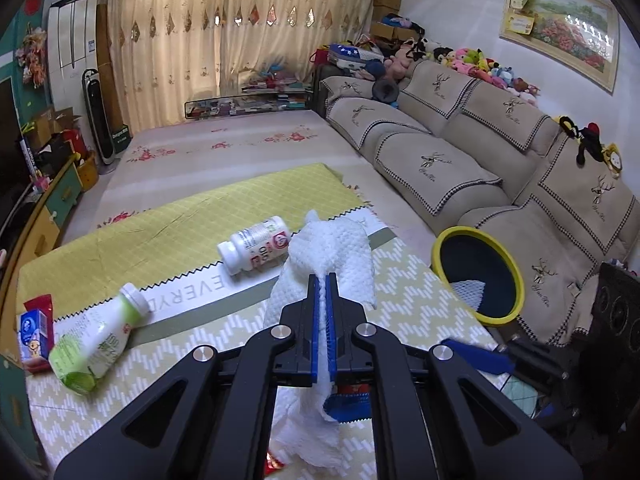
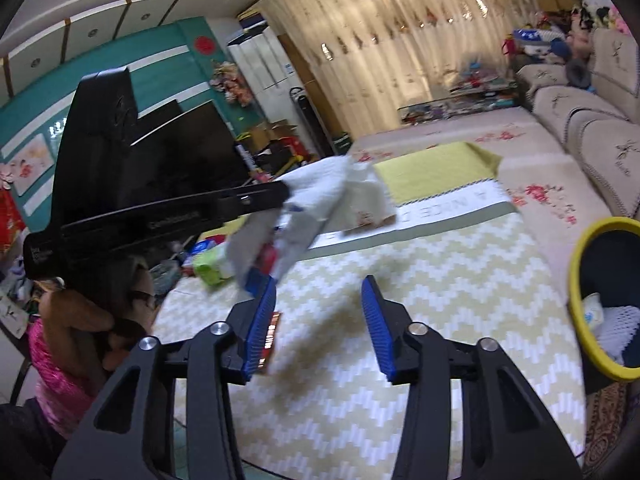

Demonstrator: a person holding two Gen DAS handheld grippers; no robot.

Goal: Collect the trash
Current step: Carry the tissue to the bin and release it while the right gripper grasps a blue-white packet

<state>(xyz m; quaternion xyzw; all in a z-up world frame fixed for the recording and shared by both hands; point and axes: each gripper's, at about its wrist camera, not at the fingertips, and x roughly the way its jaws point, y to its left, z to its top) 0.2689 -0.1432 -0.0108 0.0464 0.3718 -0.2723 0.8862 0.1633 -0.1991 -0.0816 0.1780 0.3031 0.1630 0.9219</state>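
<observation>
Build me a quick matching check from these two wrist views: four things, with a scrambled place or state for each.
1. paper towel
2. green bottle
3. bin
4. right gripper

A. yellow-rimmed, beside the sofa
B. open, nothing between the pads
C. lying on its side on the mat
D. pinched in the shut left gripper

Pairs: 1-D, 2-C, 3-A, 4-B

Mat (image 1: pixel 224 276) reads "EVERYD"; also "A NICE D"

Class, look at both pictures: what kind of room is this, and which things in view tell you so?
Most likely a home living room. A long cushioned sofa lined with plush toys runs along one wall, a dark television stands opposite, and drawn curtains cover the far window.
</observation>
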